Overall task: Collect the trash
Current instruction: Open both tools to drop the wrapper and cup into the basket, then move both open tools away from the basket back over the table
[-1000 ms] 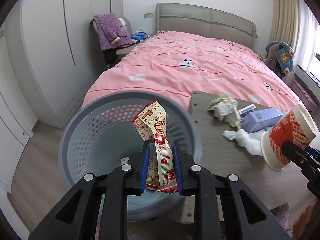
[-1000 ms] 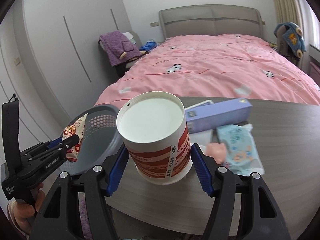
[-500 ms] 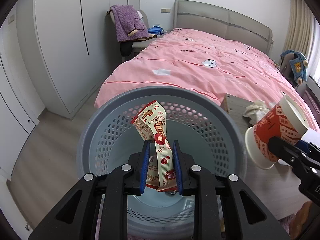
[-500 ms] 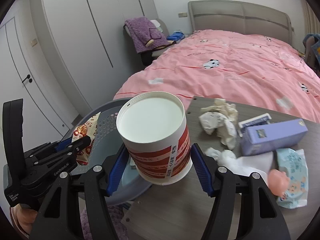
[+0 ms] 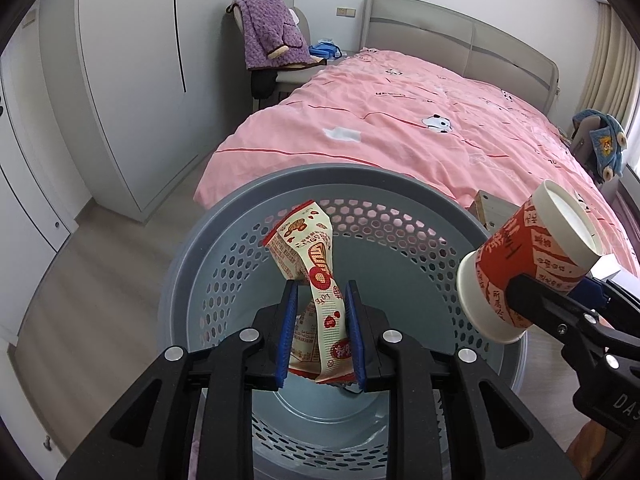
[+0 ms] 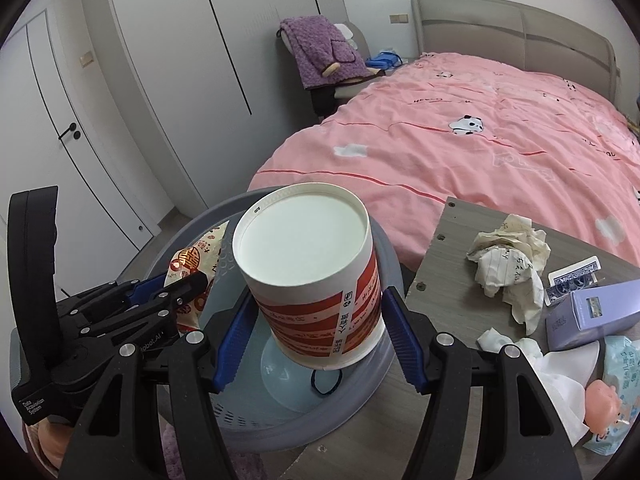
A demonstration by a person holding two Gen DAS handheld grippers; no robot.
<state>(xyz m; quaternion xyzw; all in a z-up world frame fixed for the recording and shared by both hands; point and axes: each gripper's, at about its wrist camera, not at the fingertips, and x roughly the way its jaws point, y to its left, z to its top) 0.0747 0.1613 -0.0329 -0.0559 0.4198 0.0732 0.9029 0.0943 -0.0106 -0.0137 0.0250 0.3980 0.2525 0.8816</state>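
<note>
At frame centre, the left gripper (image 5: 320, 332) pinches a crinkled snack wrapper (image 5: 316, 280) in its jaws and the right gripper (image 6: 316, 336) clamps a paper cup (image 6: 312, 280) over the perforated grey basket (image 5: 400, 232).

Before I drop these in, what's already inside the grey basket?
Inside the grey basket, a black hair tie lies on its floor. The paper cup and snack wrapper cover the rest.

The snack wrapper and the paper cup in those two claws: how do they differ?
The snack wrapper is flat, crumpled and twisted; the paper cup is a rigid round tub. The left gripper pinches the wrapper with jaws nearly together, while the right gripper spans the cup with jaws wide. The wrapper stands on end; the cup is tilted, its white base toward the right wrist camera. Both are red and white, held over the grey laundry basket.
</note>
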